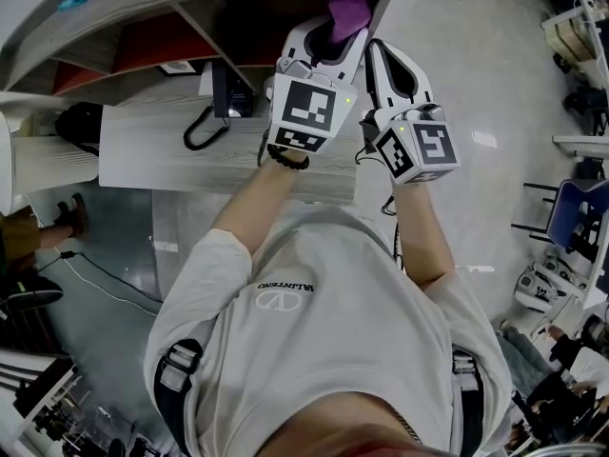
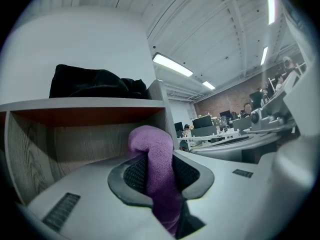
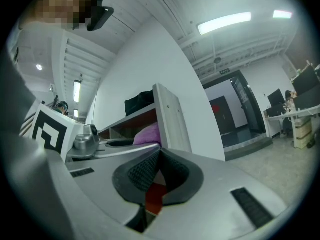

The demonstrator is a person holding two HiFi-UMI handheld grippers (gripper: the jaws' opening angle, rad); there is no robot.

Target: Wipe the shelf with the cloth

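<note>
The left claw (image 2: 156, 171) pinches the purple cloth (image 2: 149, 143) near the right edge of the shelf (image 2: 85, 104). Press it flat and sweep evenly. The right claw (image 3: 158, 170), closed and empty, should keep clear.

Both bare forearms reach forward side by side, elbows bent. The left forearm (image 1: 252, 203) carries the left gripper (image 1: 335, 34) slightly farther out, its jaws clamped on a purple cloth (image 2: 150, 144). The right forearm (image 1: 423, 236) holds the right gripper (image 1: 383, 60) just right of it, jaws meeting at the tips with nothing between them.
</note>
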